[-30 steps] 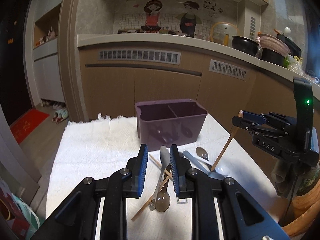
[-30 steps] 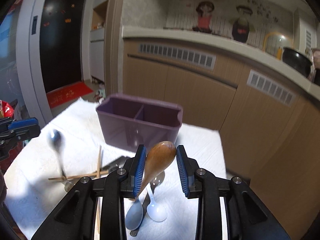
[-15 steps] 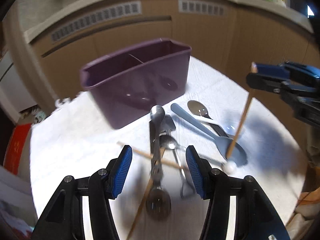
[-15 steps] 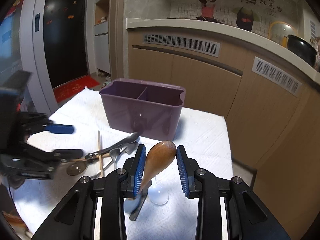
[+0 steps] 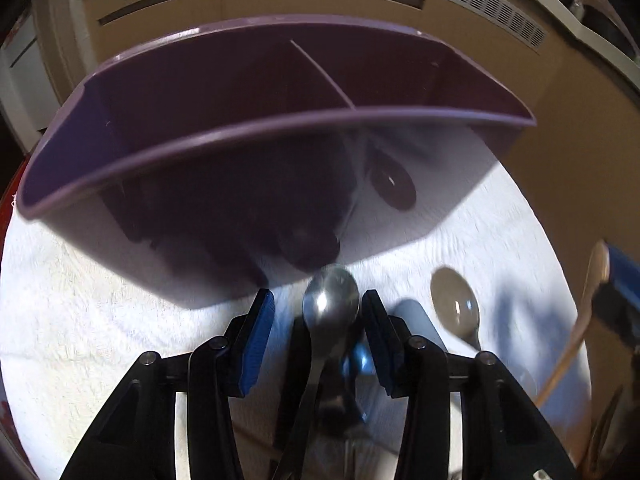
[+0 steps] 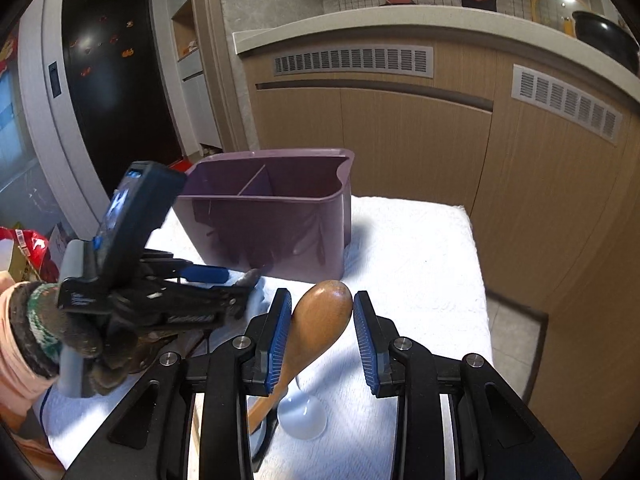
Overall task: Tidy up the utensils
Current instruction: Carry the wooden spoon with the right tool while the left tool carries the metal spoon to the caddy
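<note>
Here, left gripper (image 5: 316, 320) with jaws closing astride, not yet pressing, a steel spoon (image 5: 330, 300) flat on the desk before the purple caddy (image 5: 280, 128): rigid, slick, likely best pinched mid-handle; right gripper (image 6: 318, 338) clasping wooden spoon (image 6: 320, 320).

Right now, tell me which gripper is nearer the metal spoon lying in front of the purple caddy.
Left. The left gripper straddles the metal spoon, jaws closing around it. The right gripper sits off to the side, holding a wooden spoon.
</note>
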A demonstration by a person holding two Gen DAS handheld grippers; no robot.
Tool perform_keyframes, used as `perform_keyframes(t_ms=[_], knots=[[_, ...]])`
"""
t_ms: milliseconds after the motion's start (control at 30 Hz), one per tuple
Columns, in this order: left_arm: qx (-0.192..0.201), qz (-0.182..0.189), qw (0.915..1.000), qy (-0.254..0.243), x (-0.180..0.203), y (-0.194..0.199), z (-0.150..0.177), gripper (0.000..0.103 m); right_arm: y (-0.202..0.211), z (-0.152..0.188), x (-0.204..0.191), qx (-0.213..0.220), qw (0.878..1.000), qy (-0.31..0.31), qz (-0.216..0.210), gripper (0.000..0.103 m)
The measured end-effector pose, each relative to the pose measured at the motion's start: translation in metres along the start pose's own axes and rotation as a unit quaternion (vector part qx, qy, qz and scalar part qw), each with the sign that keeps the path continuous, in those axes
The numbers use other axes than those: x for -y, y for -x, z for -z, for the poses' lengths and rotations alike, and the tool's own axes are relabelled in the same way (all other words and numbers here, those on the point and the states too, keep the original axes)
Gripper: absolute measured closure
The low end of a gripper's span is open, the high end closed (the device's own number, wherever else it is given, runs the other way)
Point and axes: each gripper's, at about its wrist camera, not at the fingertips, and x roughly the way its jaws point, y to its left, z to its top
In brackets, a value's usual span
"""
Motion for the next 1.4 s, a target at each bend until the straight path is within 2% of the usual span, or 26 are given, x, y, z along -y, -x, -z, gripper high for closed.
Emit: perform_keyframes(t_ms=[100,200,300,467,600,767,933,1133,1267,1400], knots=[[0.003,-0.009,1.0,0.0,0.005,-0.002,0.001,0.062,-0.004,0.001,0.0,-0.004,1.0,-0.001,-0.006,0.07],[0.015,-0.018,0.9997,-0.011,0.009,0.0,0.005,0.078,-0.004,0.001,-0.003,-0.004,1.0,0.0,-0.009,0.07],[0.025,-0.019,0.9992,-0.026,0.017,0.004,0.012,0.078,-0.002,0.002,-0.009,-0.004,1.0,0.004,-0.008,0.07],[0.047,-0.012,0.9984,-0.028,0.022,0.03,0.042,0.078,0.012,0.002,-0.018,0.005,1.0,0.015,-0.004,0.07],[0.097,-0.006,0.9949,-0.024,0.019,0.074,0.069,0.078,0.028,-0.001,-0.026,0.018,0.999,0.028,0.006,0.071],[0.173,0.004,0.9848,-0.02,0.012,0.139,0.088,0.078,0.056,-0.008,-0.045,0.046,0.997,0.058,0.03,0.073],[0.238,0.009,0.9711,-0.02,0.008,0.189,0.078,0.079,0.08,-0.018,-0.061,0.069,0.994,0.076,0.046,0.073],[0.286,0.008,0.958,-0.025,0.006,0.231,0.06,0.079,0.107,-0.044,-0.076,0.1,0.989,0.095,0.06,0.073],[0.318,-0.005,0.9477,-0.033,0.007,0.252,0.036,0.079,0.121,-0.073,-0.078,0.127,0.984,0.105,0.071,0.073],[0.344,-0.016,0.9381,-0.036,0.003,0.263,-0.002,0.079,0.127,-0.109,-0.078,0.153,0.978,0.117,0.084,0.073]])
